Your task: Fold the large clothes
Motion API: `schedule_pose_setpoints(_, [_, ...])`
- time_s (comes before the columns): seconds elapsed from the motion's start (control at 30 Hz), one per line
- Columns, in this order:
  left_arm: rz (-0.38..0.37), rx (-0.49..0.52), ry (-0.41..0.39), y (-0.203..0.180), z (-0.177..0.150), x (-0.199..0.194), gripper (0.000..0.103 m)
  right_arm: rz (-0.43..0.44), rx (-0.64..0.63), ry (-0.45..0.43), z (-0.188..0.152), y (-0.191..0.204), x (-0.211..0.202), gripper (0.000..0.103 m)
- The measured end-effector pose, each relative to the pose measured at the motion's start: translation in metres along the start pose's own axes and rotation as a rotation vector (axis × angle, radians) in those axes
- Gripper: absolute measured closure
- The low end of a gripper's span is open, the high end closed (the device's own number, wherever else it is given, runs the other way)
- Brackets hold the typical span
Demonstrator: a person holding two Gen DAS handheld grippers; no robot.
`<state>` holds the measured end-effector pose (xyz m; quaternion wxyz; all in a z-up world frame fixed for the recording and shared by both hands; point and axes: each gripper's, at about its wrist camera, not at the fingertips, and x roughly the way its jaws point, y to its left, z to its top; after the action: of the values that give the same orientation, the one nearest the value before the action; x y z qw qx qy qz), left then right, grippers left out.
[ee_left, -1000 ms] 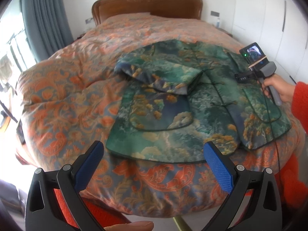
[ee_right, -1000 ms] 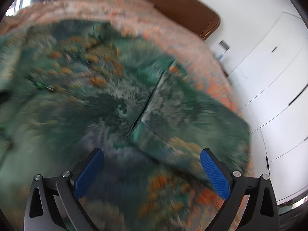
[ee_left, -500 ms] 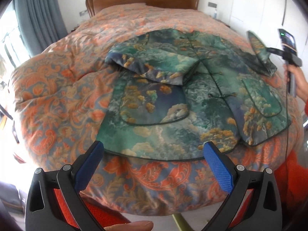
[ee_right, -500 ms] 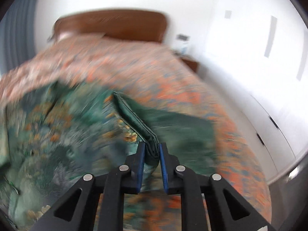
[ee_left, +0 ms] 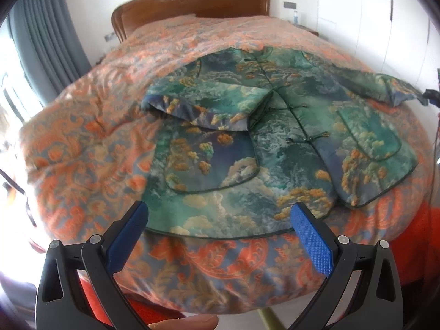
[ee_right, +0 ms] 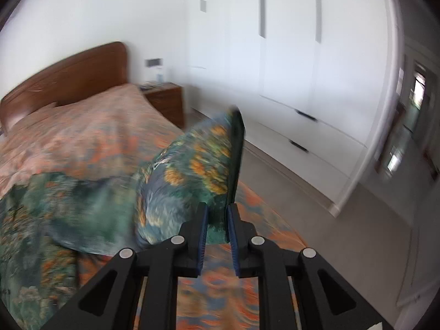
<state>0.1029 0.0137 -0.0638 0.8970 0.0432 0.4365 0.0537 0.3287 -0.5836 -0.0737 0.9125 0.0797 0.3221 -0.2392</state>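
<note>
The green patterned jacket (ee_left: 247,148) lies flat, front up, on the bed (ee_left: 90,137), collar toward the headboard (ee_left: 192,2) and hem toward the foot. One sleeve is already folded in across the chest; the other sleeve (ee_right: 203,170) stretches out sideways, off toward the wardrobe side.

The right hand-held gripper (ee_right: 216,228) has that sleeve's cuff pinched between its blue pads, which are easing apart a little, though the cloth sits clamped between them and lifted clear of the bedspread. The sleeve's long axis runs from the cuff back to the shoulder, so I judge the fold has to travel inward along that line, across the body.

The left hand-held gripper (ee_left: 220,236) hovers wide open at the foot of the bed, just short of the hem, holding nothing. The right hand is the nearer 1 to the sleeve.
</note>
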Motion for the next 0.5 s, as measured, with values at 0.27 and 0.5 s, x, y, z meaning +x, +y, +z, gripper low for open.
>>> schedule_pose_setpoints(0.27, [0.053, 0.114, -0.018, -0.009, 0.004, 0.009, 0.000, -0.080, 0.033, 0.073, -0.045, -0.041, 0.014, 0.046])
schedule_pose_setpoints(0.5, [-0.087, 0.111, 0.011, 0.017, 0.057, 0.047, 0.000, 0.116, 0.019, 0.051, -0.102, -0.001, -0.049, 0.044])
